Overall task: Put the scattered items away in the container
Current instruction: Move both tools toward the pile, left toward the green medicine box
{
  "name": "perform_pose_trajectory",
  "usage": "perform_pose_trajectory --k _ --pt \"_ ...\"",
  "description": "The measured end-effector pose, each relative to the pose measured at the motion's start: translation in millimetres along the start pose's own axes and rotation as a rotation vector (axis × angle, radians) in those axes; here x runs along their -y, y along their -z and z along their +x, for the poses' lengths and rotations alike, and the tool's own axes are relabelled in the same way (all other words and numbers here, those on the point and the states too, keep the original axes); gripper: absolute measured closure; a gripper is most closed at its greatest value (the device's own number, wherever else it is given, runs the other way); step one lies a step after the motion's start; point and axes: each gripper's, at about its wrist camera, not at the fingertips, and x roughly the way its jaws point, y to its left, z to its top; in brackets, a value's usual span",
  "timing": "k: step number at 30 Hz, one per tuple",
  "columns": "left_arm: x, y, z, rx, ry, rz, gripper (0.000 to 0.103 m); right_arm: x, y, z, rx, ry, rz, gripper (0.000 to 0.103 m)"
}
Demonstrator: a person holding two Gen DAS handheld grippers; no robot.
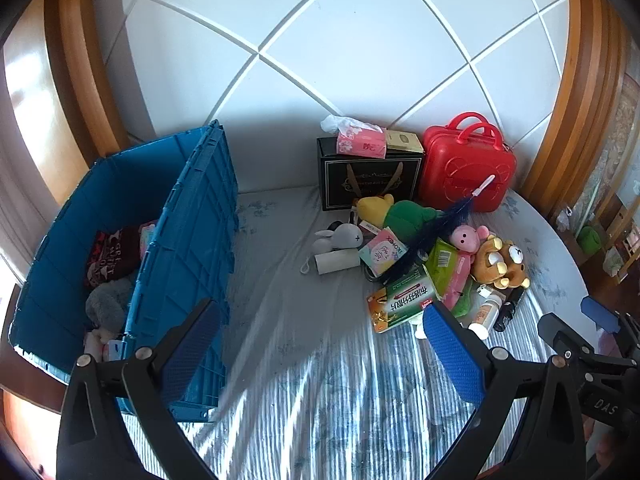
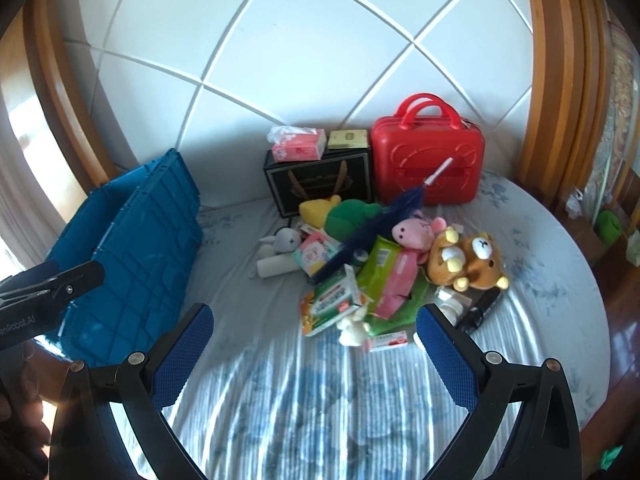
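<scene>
A blue plastic crate (image 1: pixel 188 240) stands open on the bed at the left, with a dark printed cloth (image 1: pixel 108 256) and a grey plush (image 1: pixel 106 306) inside; it also shows in the right wrist view (image 2: pixel 132 248). A pile of scattered items lies right of it: a brown bear plush (image 2: pixel 472 260), pink plush (image 2: pixel 412 232), green plush (image 2: pixel 348 216), white rabbit (image 1: pixel 340 236), green-orange box (image 2: pixel 332 304), dark blue duster (image 2: pixel 372 228). My left gripper (image 1: pixel 320 348) is open and empty beside the crate. My right gripper (image 2: pixel 316 356) is open and empty, just short of the pile.
A red carry case (image 2: pixel 428 160) and a black gift bag (image 2: pixel 320 184) with a pink tissue pack (image 2: pixel 298 146) stand against the white padded headboard (image 2: pixel 320 40). The round bed's sheet (image 2: pixel 320 400) drops off at the right edge to a wooden floor.
</scene>
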Motion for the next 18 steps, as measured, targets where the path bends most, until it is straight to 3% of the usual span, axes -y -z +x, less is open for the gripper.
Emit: perform_pose_trajectory --k 18 --pt "102.6 34.7 154.9 -0.133 0.075 0.115 0.0 118.4 27.6 74.9 -0.135 0.108 0.071 0.0"
